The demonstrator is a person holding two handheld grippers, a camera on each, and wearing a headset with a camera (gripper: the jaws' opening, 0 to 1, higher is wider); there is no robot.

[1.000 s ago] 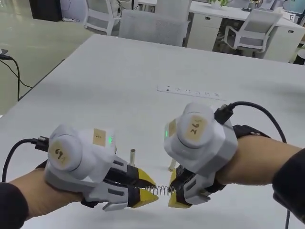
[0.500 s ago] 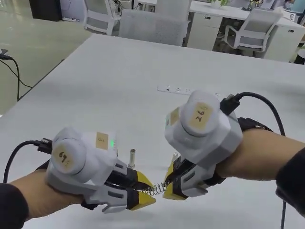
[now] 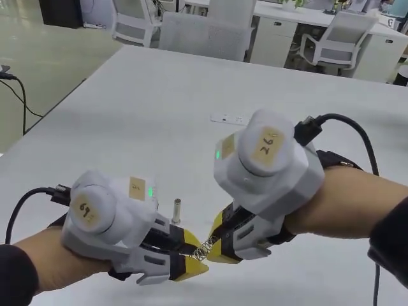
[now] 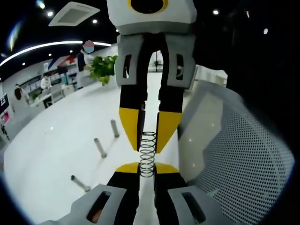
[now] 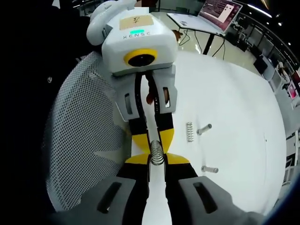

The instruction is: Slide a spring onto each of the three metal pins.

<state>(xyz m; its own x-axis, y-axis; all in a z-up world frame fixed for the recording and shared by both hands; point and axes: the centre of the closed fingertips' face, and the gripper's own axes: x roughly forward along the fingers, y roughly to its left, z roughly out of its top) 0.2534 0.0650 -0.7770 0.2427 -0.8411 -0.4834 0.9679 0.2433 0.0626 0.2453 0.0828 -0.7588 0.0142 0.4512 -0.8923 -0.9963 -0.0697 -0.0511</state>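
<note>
Above the bench (image 3: pixel 146 95), left tongs (image 4: pixel 146 168) and right tongs (image 5: pixel 157 159) face tip to tip, each pinching one end of the same spring (image 4: pixel 147 151).

The left claw (image 3: pixel 194 260) has a round tan sticker (image 3: pixel 85 210) on its white back. The number 69 is written on it by hand, and it sits sideways. The right claw (image 3: pixel 213 245) has a round paper tag (image 3: pixel 268 146) on its back, with 26 written by hand, also turned sideways. Each claw has a small square label too, one on the left (image 3: pixel 136 187) and one on the right (image 3: pixel 227 148). Their writing is too small to read. In the right gripper view, a short grey word (image 5: pixel 135 35) is printed on the left claw's white body. It seems to start with KEN, but the rest is blurry.
</note>
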